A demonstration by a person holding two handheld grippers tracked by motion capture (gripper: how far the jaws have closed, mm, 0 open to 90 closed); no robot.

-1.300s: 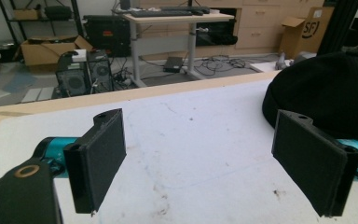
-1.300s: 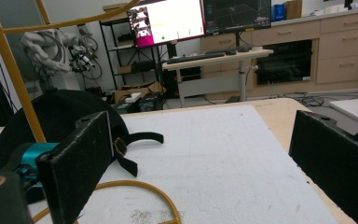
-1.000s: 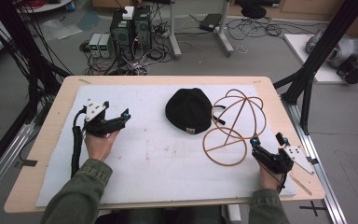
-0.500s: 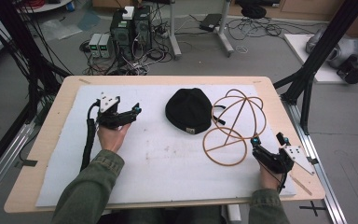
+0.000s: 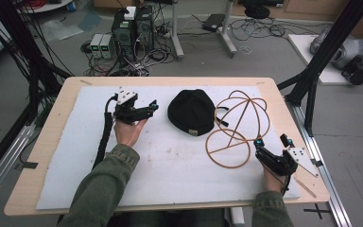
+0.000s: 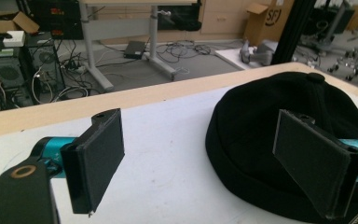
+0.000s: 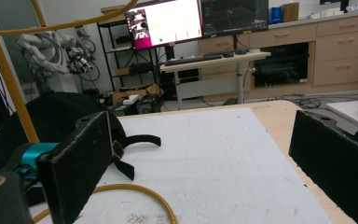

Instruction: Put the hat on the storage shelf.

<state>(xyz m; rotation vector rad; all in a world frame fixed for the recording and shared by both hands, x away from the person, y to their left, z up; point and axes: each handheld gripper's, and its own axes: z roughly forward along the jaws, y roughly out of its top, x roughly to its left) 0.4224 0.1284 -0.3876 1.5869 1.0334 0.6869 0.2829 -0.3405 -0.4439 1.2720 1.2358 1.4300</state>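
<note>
Nearest the person's edge of the white foam mat (image 5: 179,175) that covers the pale wooden table (image 5: 52,118), the right gripper (image 5: 273,152) sits in the right hand (image 5: 270,179), well to the right of the round black knitted cap (image 5: 191,111) and nearer the viewer than it. Its two black padded jaws stand wide apart and grasp nothing; in the right gripper view the right gripper (image 7: 205,158) has bare mat between its jaws. Just ahead of it, beside the cap on that cap's right, lies a frame of thin tan hoops and rods (image 5: 238,125), its lowest ring flat on the mat; the right gripper view catches a curve of this frame (image 7: 135,196) on the mat and a black strap (image 7: 137,140) trailing from the cap (image 7: 51,121). Left of the cap, and about level with it, the left gripper (image 5: 142,109) is held in the left hand (image 5: 128,131), an olive sleeve (image 5: 104,189) running back from it. Its jaws are also spread wide and empty, as the left gripper view shows of the left gripper (image 6: 214,154), with the cap (image 6: 261,126) lying just beyond the right-hand jaw and not between the pads. Beyond the cap, past the table's far edge, computer towers (image 5: 132,28) and tangled cables (image 5: 170,52) stand on the grey floor.
</note>
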